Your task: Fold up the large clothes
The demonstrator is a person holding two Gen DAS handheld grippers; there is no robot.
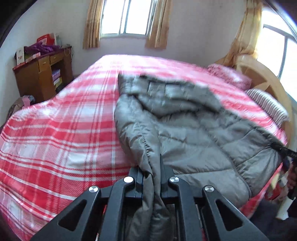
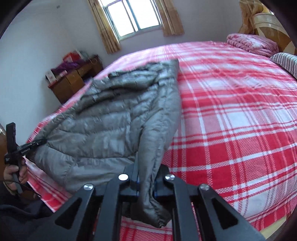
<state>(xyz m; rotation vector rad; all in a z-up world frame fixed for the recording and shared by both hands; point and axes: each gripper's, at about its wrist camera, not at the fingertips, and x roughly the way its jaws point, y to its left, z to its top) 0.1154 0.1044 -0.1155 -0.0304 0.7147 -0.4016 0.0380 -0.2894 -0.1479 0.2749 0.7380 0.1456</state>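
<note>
Grey quilted jacket [image 1: 185, 129] lies spread on the plaid-covered bed [image 1: 55, 129], its near hem raised at the bed's near edge. The left gripper [image 1: 151, 174] is clamped on one hem corner, the right gripper [image 2: 146, 178] on the other. Only the right wrist view shows the hand [image 2: 13, 174] on the left gripper.

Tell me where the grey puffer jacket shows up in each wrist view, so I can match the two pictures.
Left wrist view: the grey puffer jacket fills centre to right, running from the left gripper up across the bed.
Right wrist view: the grey puffer jacket lies left of centre, running up from the right gripper.
Shared landmark: the curtained window, top centre in both.
</note>
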